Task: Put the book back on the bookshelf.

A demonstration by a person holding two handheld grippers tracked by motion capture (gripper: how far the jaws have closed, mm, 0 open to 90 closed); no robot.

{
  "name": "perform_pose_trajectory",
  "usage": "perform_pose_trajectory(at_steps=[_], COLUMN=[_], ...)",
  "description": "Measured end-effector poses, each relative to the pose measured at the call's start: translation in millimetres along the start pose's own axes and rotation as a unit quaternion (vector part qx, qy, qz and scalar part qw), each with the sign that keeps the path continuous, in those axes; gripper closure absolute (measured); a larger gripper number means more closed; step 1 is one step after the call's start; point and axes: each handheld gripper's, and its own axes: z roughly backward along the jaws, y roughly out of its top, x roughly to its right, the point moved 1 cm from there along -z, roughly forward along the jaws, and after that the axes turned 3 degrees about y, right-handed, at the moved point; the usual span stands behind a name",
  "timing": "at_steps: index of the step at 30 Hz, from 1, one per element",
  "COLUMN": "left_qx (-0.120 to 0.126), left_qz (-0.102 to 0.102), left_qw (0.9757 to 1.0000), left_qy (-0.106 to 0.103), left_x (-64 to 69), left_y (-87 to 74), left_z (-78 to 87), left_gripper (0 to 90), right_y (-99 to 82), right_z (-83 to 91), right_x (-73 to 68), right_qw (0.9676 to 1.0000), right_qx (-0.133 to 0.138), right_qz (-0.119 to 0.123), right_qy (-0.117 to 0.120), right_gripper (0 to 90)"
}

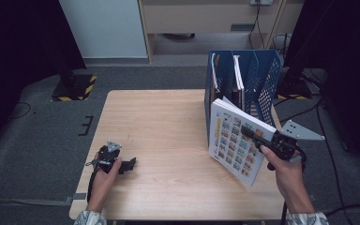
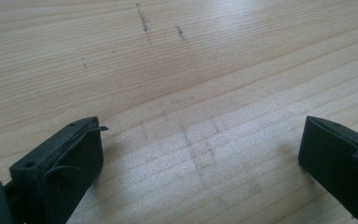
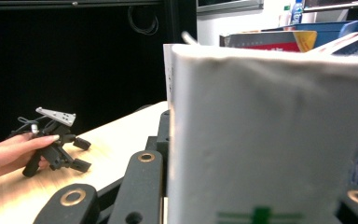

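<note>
A thick white book (image 1: 234,140) with a colourful grid of pictures on its cover hangs tilted above the table's right side, just in front of a blue mesh file rack (image 1: 262,79). My right gripper (image 1: 251,133) is shut on the book's upper right edge. In the right gripper view the book's white page block (image 3: 270,135) stands between the black jaws. My left gripper (image 1: 128,165) rests on the table near the front left, held by a hand, its jaws wide apart with nothing between them (image 2: 200,140).
The light wooden table (image 1: 168,131) has bare room across its middle and back left. The rack holds upright books (image 1: 238,72). Grey carpet and dark stands surround the table. The left gripper (image 3: 77,151) lies far off in the right gripper view.
</note>
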Motion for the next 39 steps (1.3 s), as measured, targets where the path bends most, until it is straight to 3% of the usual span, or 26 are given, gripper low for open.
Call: perform_pose_trajectory(at_steps=[27, 39], left_qx=[0.000, 0.000], left_qz=[0.000, 0.000], left_qw=[1.0000, 1.0000], left_qy=[0.000, 0.000], left_x=[0.0, 0.0], left_y=[0.0, 0.0], left_z=[0.0, -0.1], left_gripper=[0.0, 0.0], right_y=[-1.3, 14.3], right_z=[43.1, 66.0], right_x=[7.7, 6.5], right_qw=[0.9985, 0.9970], right_qx=[0.007, 0.018], right_qz=[-0.012, -0.015], right_qy=[-0.053, -0.074], right_gripper=[73.9, 74.0])
